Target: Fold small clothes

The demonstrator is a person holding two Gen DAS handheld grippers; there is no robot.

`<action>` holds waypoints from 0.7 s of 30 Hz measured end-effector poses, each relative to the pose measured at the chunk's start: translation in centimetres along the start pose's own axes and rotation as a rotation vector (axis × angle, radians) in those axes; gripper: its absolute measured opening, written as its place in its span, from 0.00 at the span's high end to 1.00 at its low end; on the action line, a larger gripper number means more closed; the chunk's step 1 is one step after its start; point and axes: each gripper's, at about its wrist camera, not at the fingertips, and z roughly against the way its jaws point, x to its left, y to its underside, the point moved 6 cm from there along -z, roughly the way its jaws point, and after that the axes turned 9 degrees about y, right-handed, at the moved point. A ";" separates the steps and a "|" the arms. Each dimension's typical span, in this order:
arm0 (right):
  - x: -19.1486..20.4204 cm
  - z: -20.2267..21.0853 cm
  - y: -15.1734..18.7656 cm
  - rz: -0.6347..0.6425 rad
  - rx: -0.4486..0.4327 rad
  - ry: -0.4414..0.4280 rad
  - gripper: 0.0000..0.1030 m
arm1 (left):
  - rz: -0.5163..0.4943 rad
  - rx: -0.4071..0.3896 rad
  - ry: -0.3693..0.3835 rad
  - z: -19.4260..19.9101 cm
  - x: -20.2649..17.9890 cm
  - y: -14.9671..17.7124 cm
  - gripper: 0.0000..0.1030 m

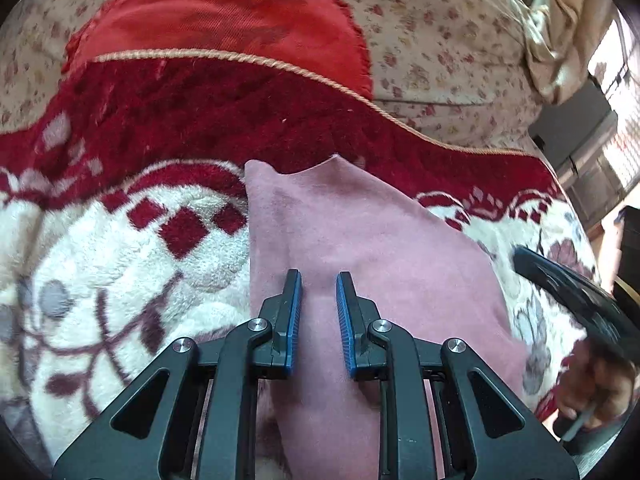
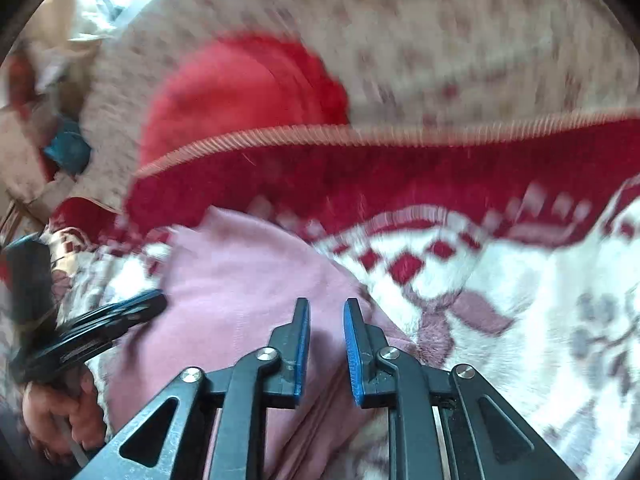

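A pink garment (image 1: 360, 240) lies flat on a red and white plush blanket (image 1: 120, 272), its far edge slightly curled. My left gripper (image 1: 319, 276) hovers over the garment's middle. Its blue pads stand a narrow gap apart with nothing between them. In the right wrist view, which is blurred by motion, the same pink garment (image 2: 240, 280) lies to the left. My right gripper (image 2: 327, 302) is over its right edge, jaws narrowly apart and empty. Each view catches the other gripper at its side, held by a hand (image 2: 60, 412).
A red cushion (image 1: 224, 20) rests behind the blanket on a floral sheet (image 1: 440, 40). The blanket's corded edge (image 1: 240, 56) runs across the back. Dark furniture (image 1: 576, 132) and a bright window stand at the far right.
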 end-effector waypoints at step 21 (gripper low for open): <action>0.6 0.0 7.7 -0.037 0.097 0.154 0.32 | -0.222 -0.065 0.114 2.7 -4.7 6.6 0.35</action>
